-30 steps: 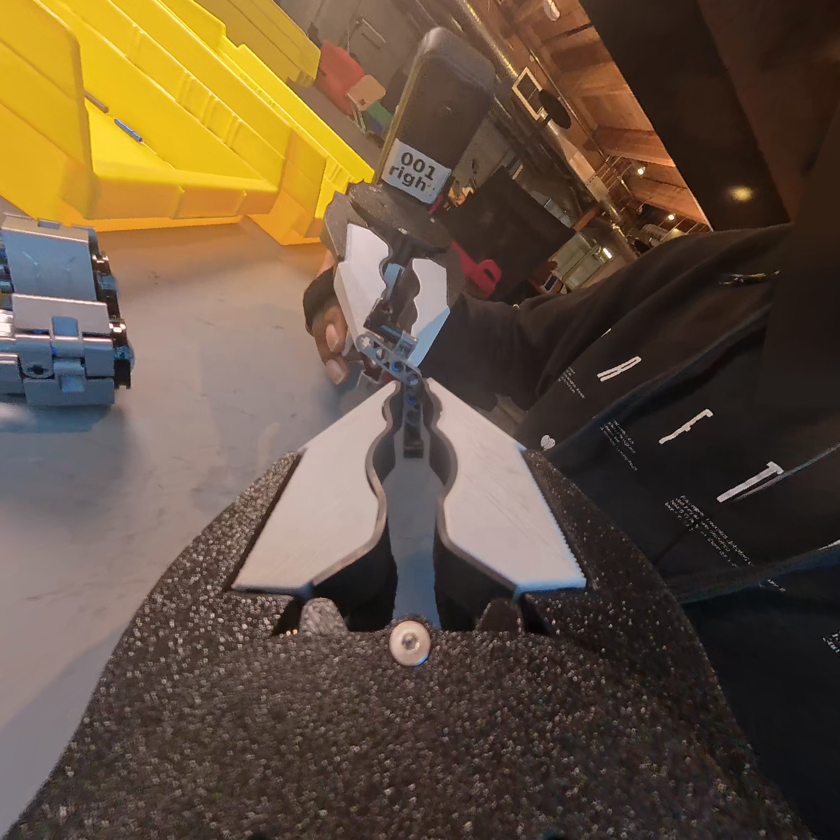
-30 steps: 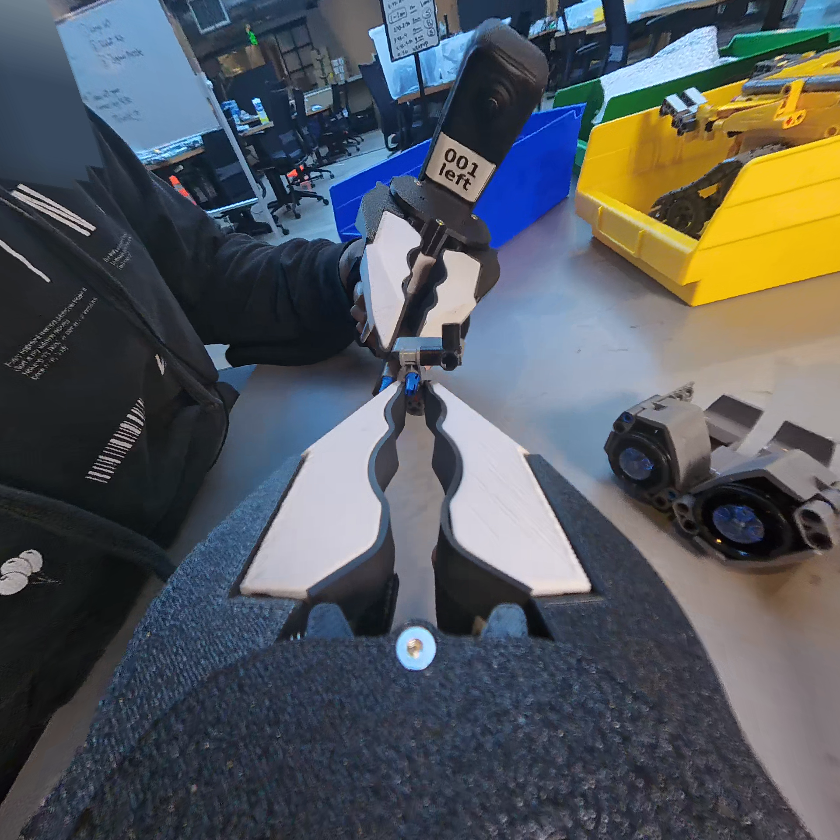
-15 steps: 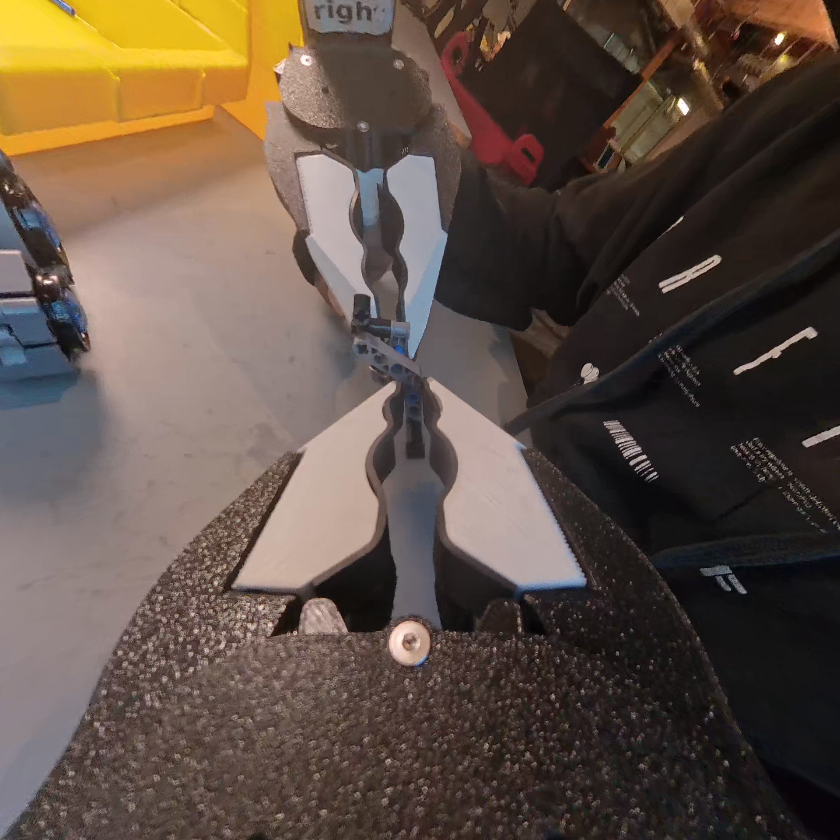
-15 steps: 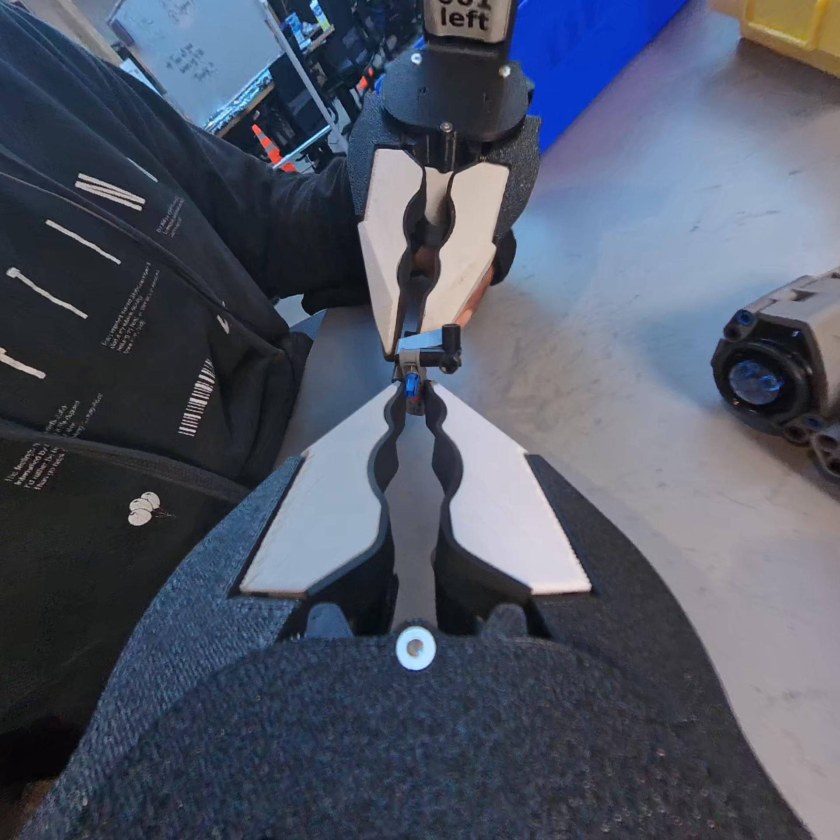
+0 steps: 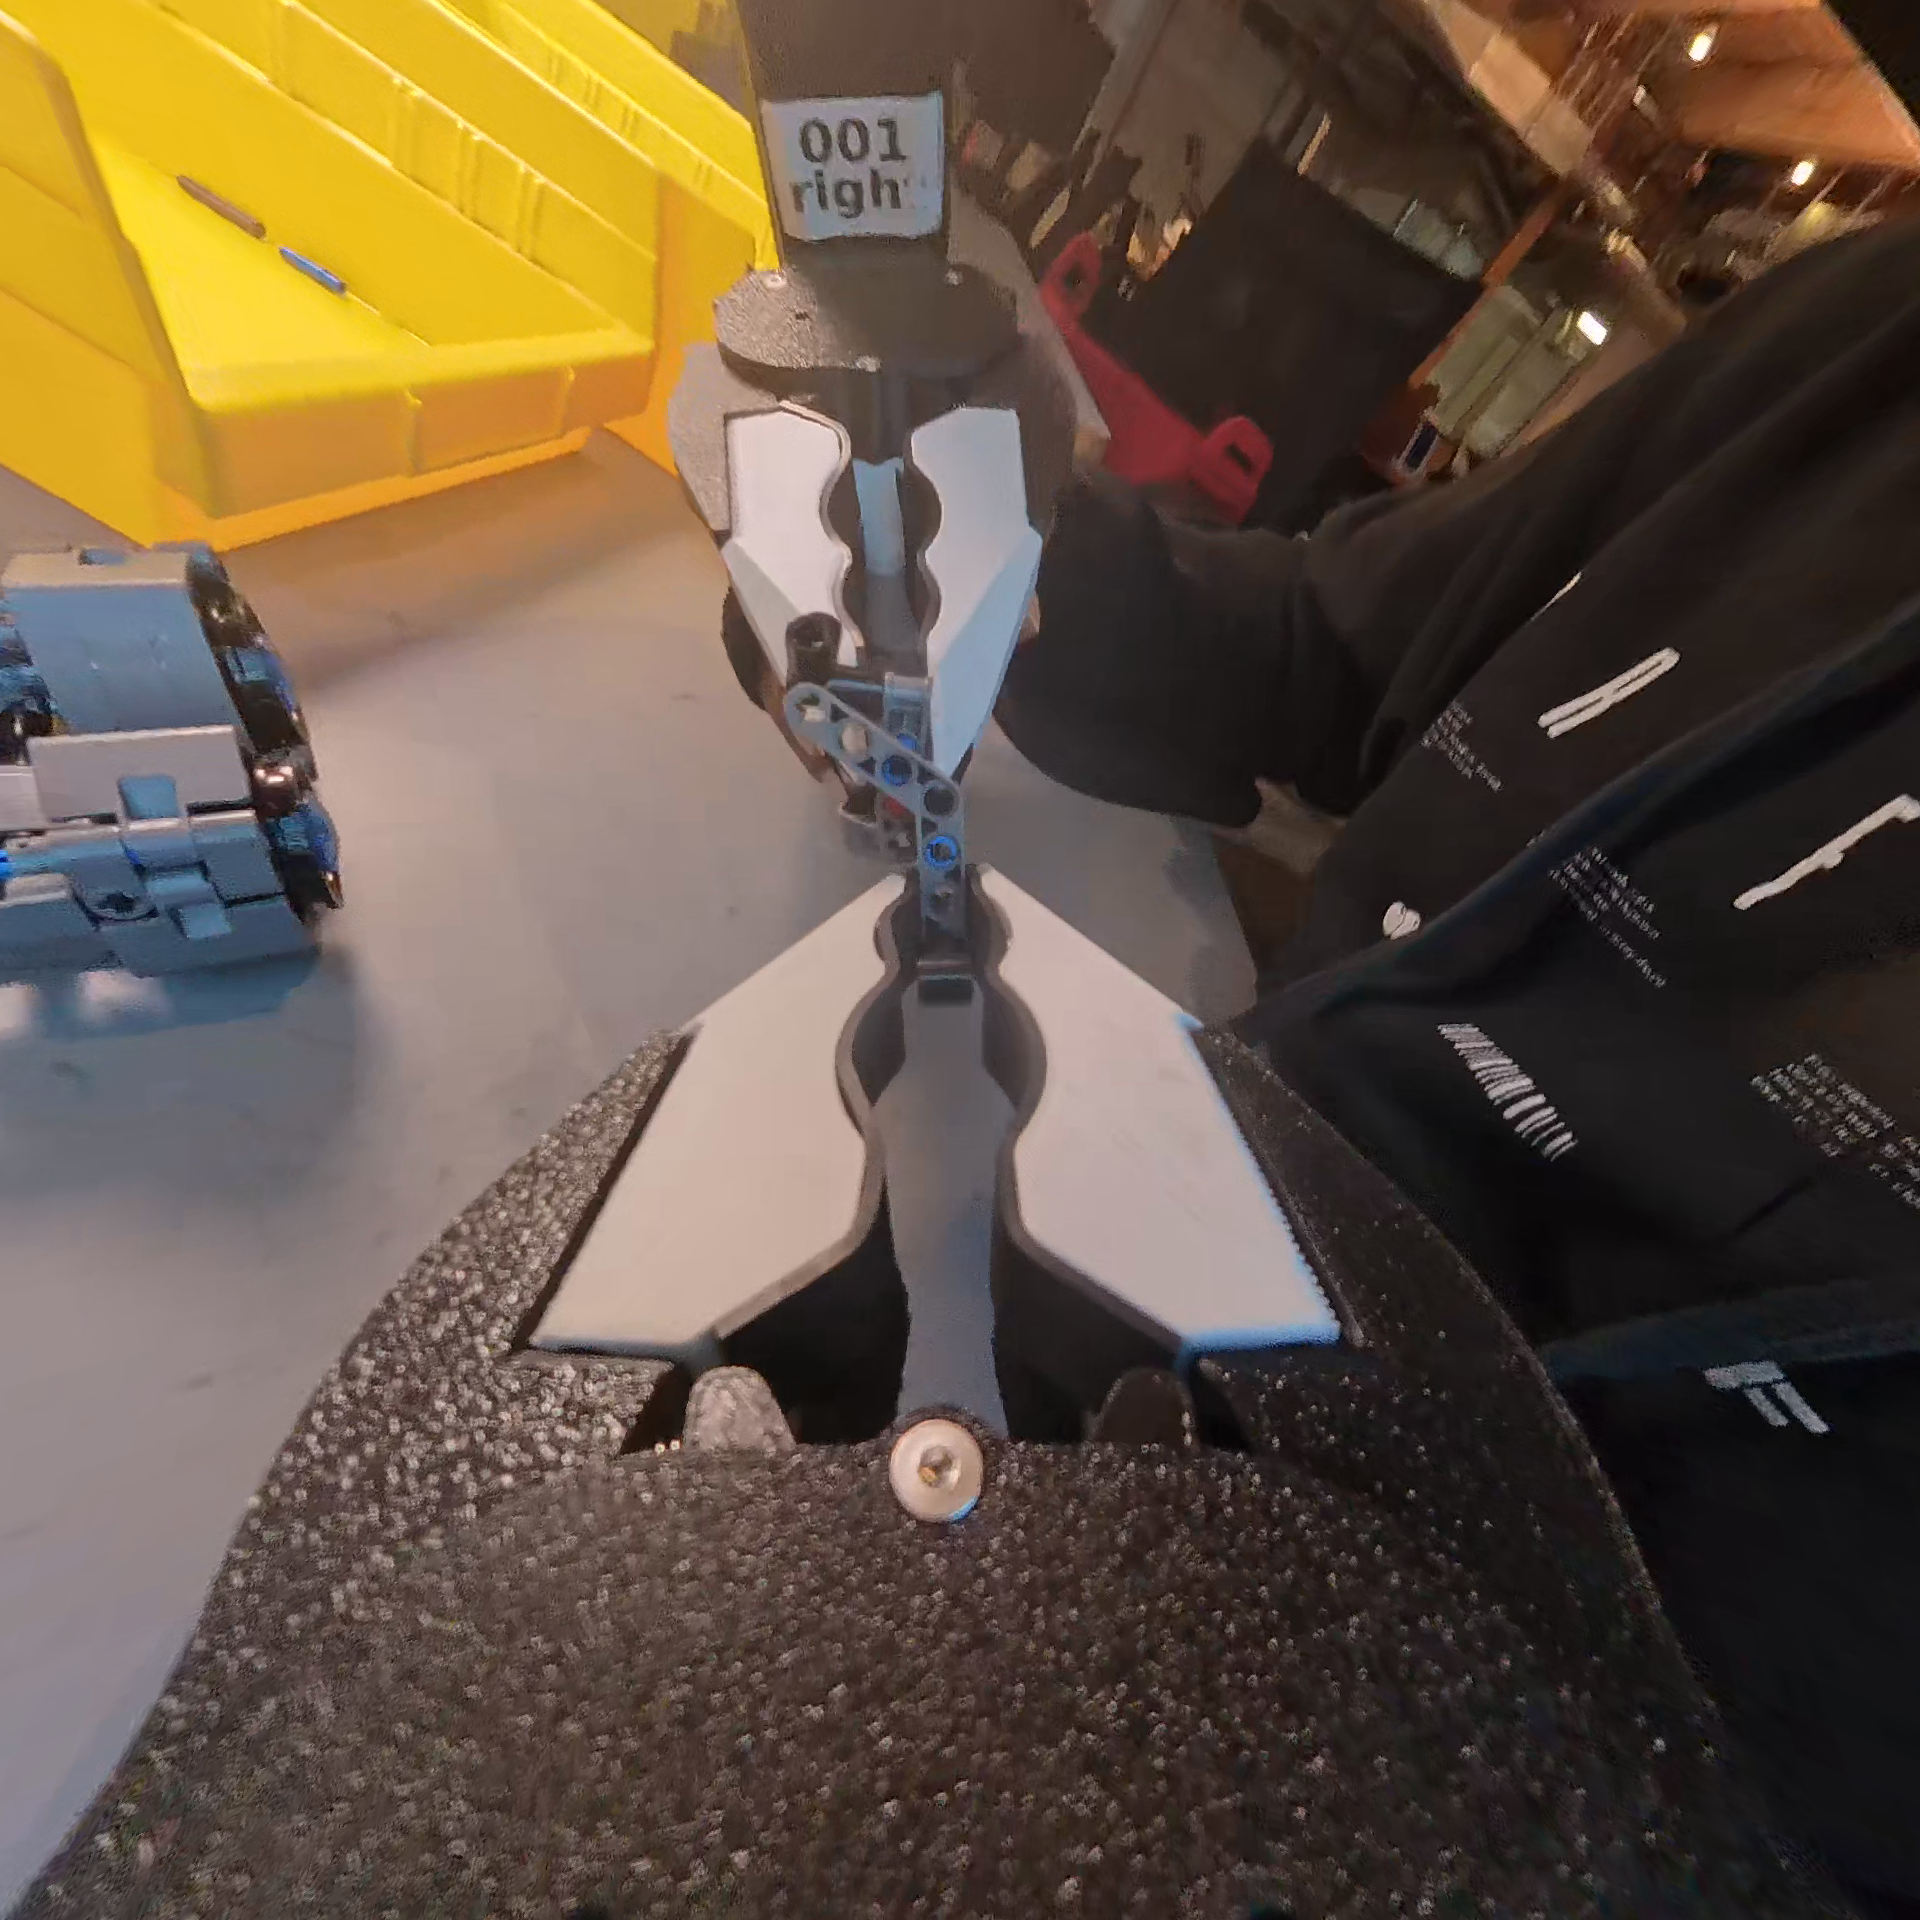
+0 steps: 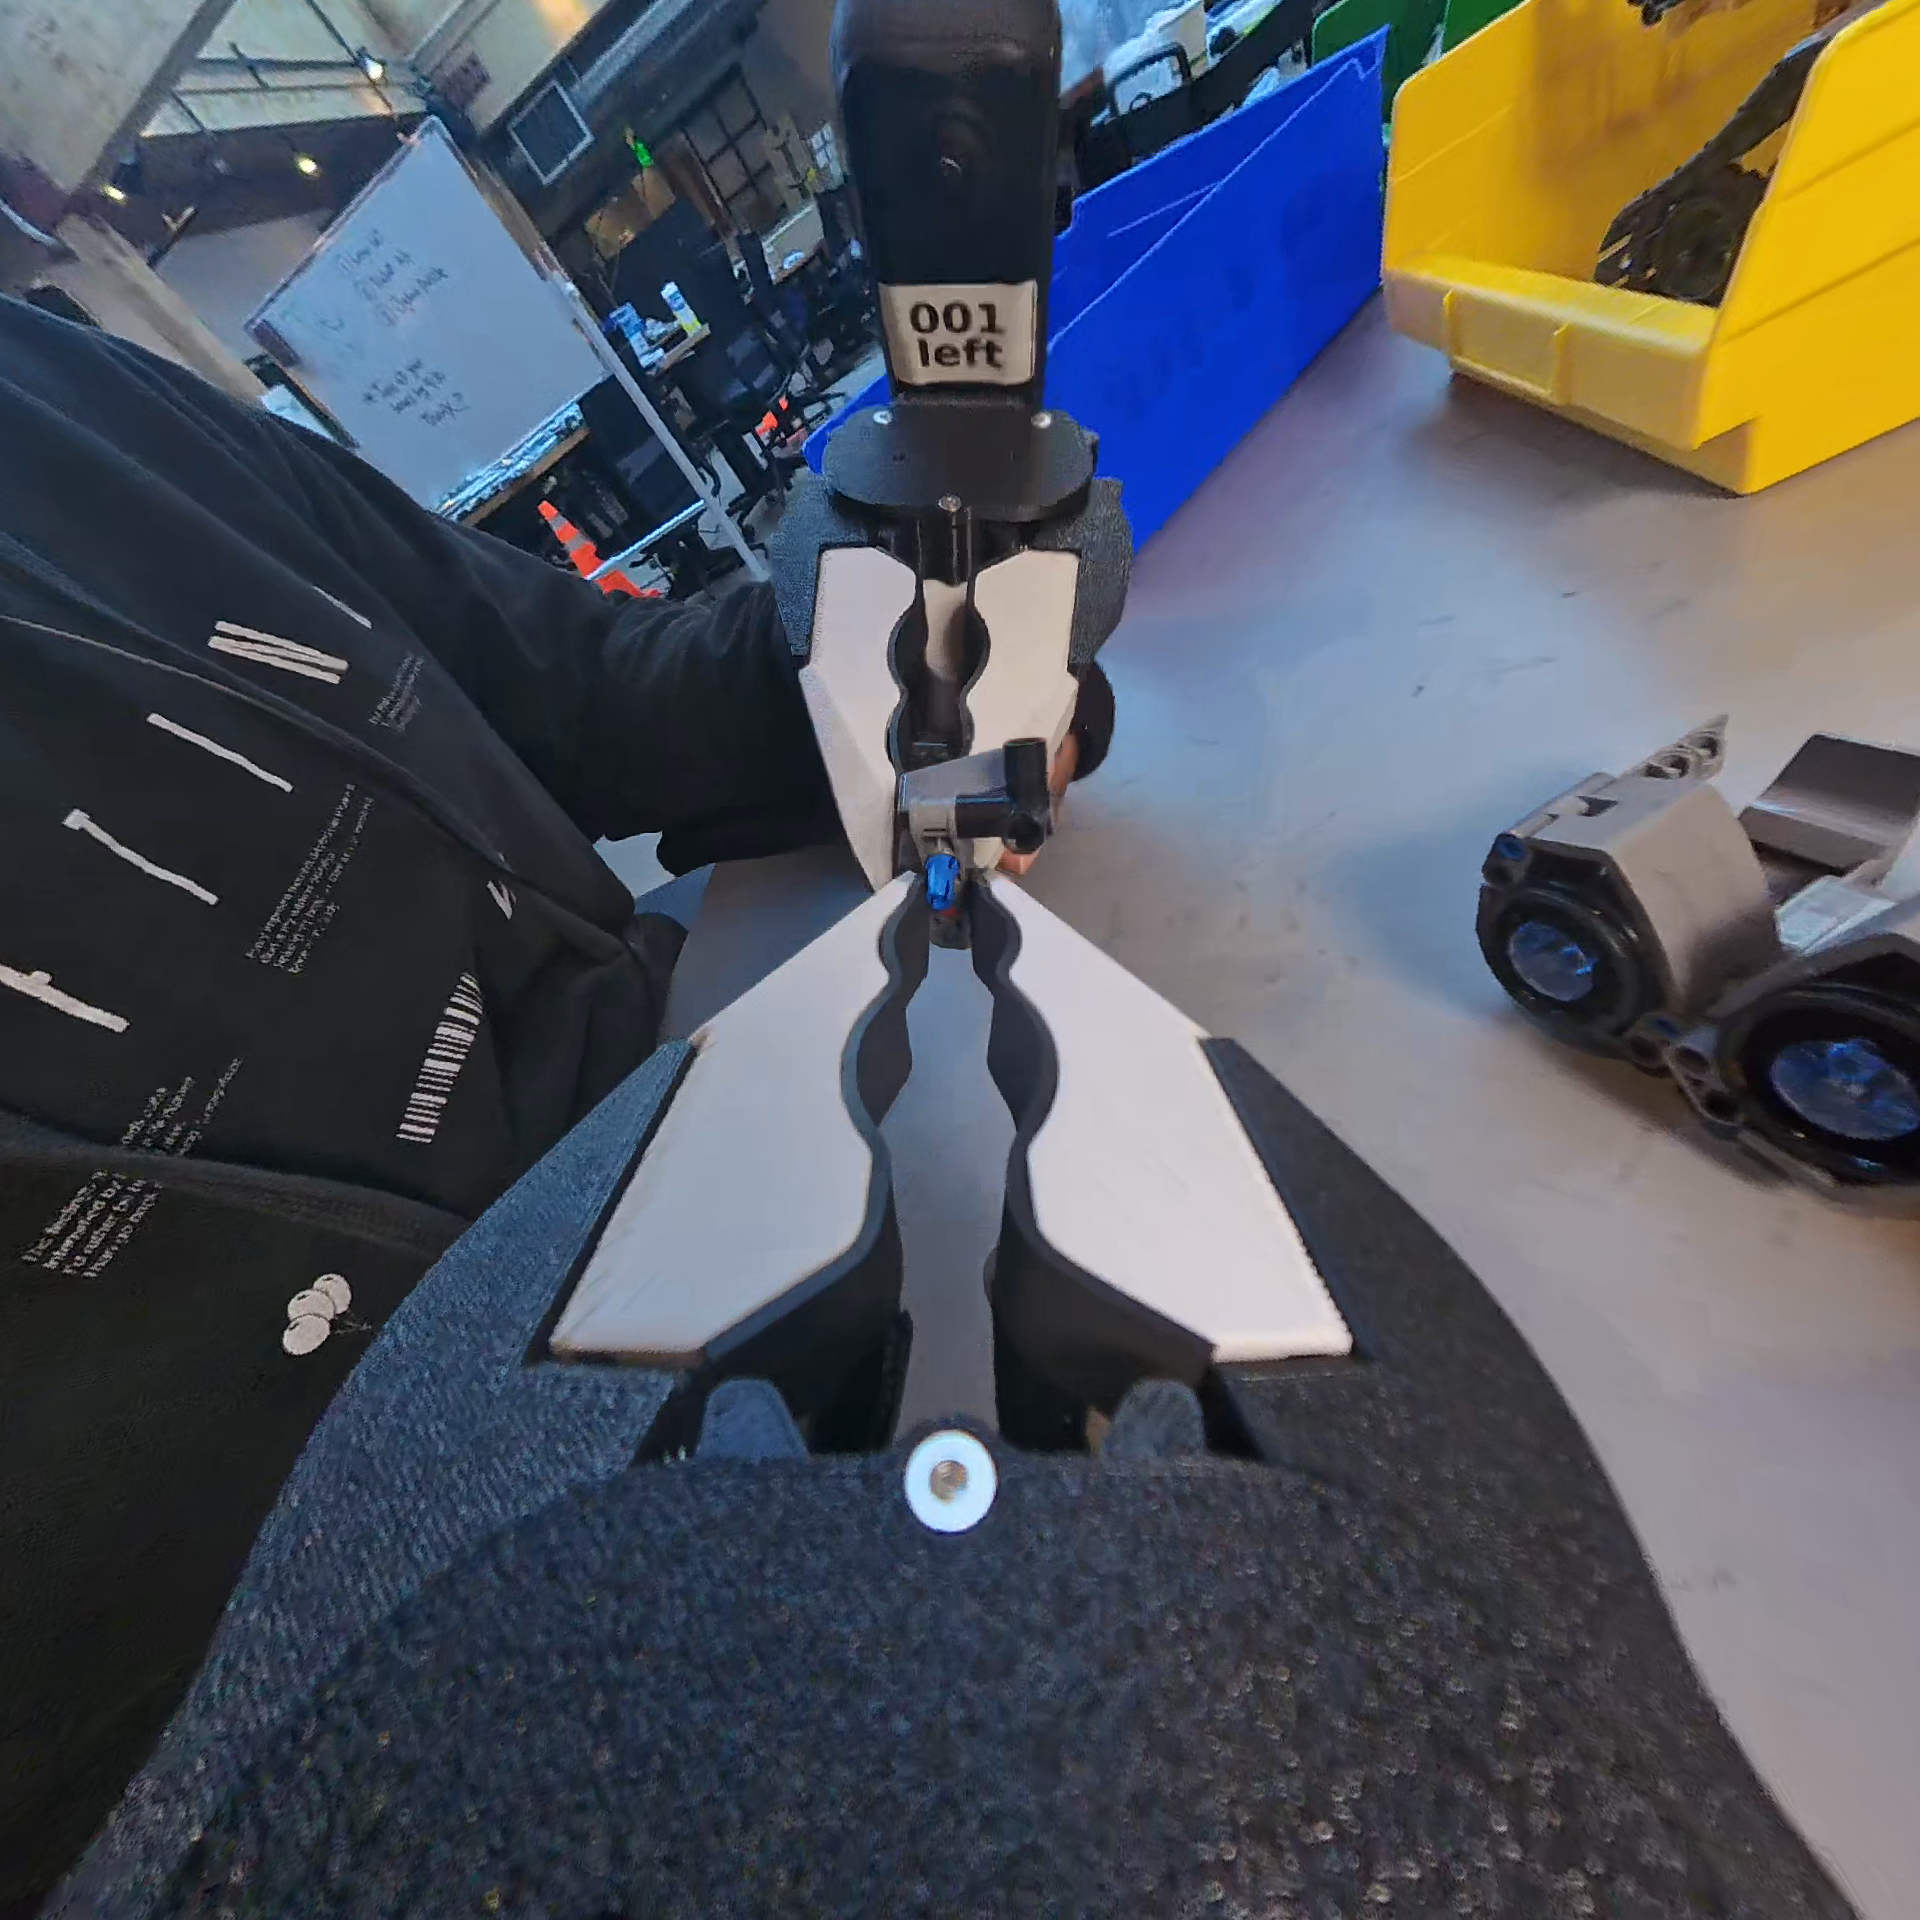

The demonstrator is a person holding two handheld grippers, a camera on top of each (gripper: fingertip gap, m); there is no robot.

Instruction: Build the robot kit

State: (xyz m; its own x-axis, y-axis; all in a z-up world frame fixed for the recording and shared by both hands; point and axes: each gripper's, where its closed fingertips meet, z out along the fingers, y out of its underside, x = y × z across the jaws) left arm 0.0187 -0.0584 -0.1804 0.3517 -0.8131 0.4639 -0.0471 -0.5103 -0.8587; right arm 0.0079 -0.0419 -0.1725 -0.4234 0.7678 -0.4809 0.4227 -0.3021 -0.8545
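Note:
My left gripper (image 5: 940, 894) is shut on one end of a small grey bent beam with holes (image 5: 883, 764), held above the table. My right gripper (image 5: 888, 774) faces it tip to tip and grips the same small assembly from the other side. In the right wrist view my right gripper (image 6: 945, 894) is shut on the assembly's blue-pin end (image 6: 940, 883). Its grey block with a black connector (image 6: 971, 805) sits between the left gripper's (image 6: 951, 842) fingertips. A hand is partly visible behind each gripper.
A grey brick-built model with black round ends lies on the grey table (image 5: 156, 779), (image 6: 1714, 966). Yellow bins (image 5: 312, 312), (image 6: 1662, 312) and a blue bin (image 6: 1195, 312) stand farther back. The person's black sweatshirt (image 5: 1558, 831), (image 6: 260, 831) fills one side. My left and right fingertips are right by each other.
Both grippers stayed shut on the small assembly, tip to tip. The pair tilted down, then back up, and the bent beam now shows more of its flat side.

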